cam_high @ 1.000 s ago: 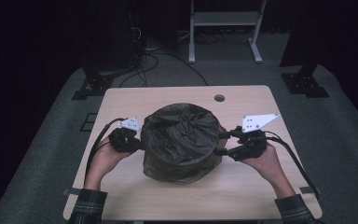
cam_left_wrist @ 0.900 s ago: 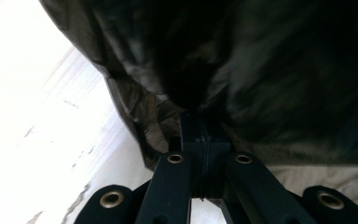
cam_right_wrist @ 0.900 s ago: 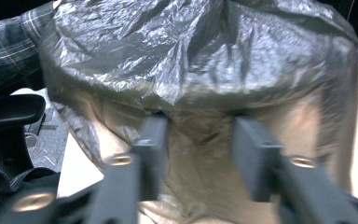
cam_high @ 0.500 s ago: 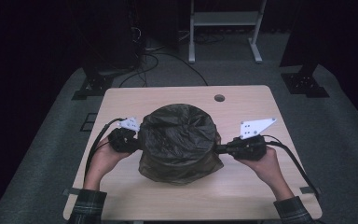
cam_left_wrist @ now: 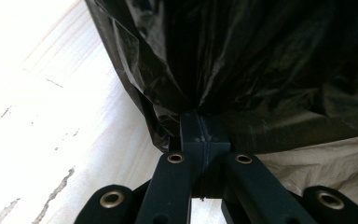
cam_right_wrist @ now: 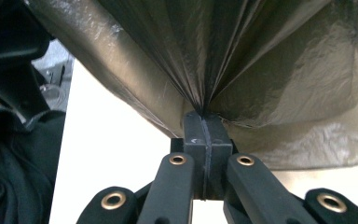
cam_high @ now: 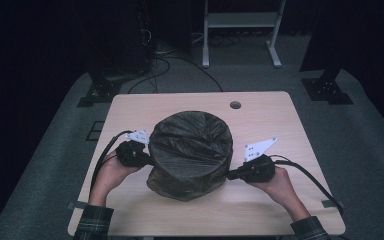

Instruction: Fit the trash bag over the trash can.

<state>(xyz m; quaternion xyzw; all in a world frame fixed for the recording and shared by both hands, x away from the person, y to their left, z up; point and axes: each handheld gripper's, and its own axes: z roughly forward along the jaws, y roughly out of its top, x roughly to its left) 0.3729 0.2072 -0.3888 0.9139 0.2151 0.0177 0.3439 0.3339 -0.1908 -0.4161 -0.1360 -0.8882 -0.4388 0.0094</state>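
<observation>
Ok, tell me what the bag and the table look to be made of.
Bag: thin dark plastic film, likely polyethylene; glossy, finely creased, and see-through grey where light passes its loose edge. Table: pale wood or wood-look laminate, matte; faint grain lines show, so which one stays open.

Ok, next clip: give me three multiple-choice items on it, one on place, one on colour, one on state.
1. Where does the plastic bag sit?
A. middle of the table
B. on the floor
C. on a shelf

2. What colour is the bag?
A. white
B. black
C. red

3. How does the left hand-held gripper stand?
A. wide open
B. shut on nothing
C. shut on the bag

Answers: 1 A, the high view shows it mid-table; 2 B, dark glossy film; 3 C, film bunches between its closed jaws, as with the right hand-held gripper.
</observation>
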